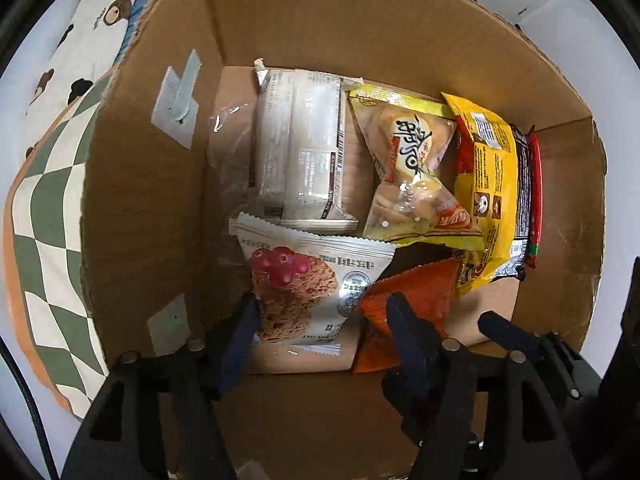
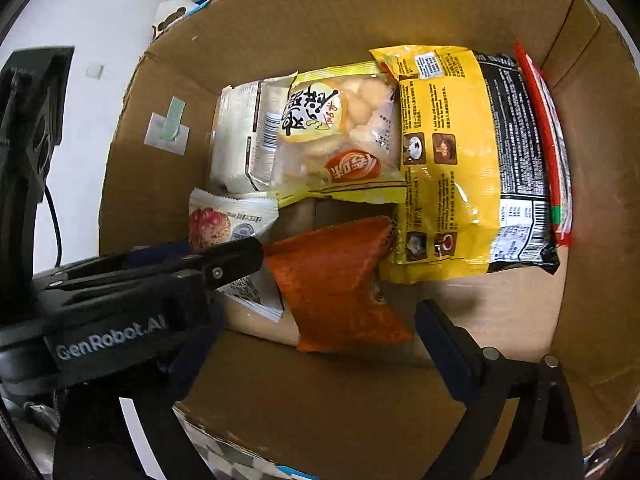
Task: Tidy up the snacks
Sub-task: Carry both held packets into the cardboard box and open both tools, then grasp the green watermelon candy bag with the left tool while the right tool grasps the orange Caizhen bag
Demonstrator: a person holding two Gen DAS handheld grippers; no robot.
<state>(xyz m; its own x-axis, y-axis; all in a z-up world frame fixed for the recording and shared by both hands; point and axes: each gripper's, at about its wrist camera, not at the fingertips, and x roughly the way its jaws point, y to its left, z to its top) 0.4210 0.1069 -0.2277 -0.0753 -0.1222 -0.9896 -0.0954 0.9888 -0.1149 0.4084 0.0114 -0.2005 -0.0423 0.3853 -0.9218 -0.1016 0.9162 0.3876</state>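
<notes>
Snacks are landing in the cardboard box (image 1: 152, 184) right now, and both grippers are hanging over it with fingers apart and nothing clamped. The left gripper (image 1: 324, 340) is pointing almost straight down: the oat cookie packet (image 1: 308, 288) is lying between and just beyond its two dark fingers, and no pad is pressing on it. The right gripper (image 2: 320, 332) is standing very wide, and the orange packet (image 2: 336, 284) is lying flat on the box floor between its fingers, touching neither as far as these views show.

Judging by that, the step in hand is the release, and it is looking done for both packets. Doing it well from here means lifting each gripper straight up and out, keeping the fingers spread so no pad is dragging a wrapper edge along. The left one is sitting close to the box wall, so a vertical exit is safest.

Beyond the fingers, the white wrapped packet (image 1: 300, 148), the yellow biscuit bag (image 1: 412, 176) and the yellow noodle pack (image 1: 488, 184) are filling the far side, with a red-edged pack (image 1: 534, 196) on edge just beside the noodles. Bare floor is showing nearest the right fingers, good room for whatever comes next.
</notes>
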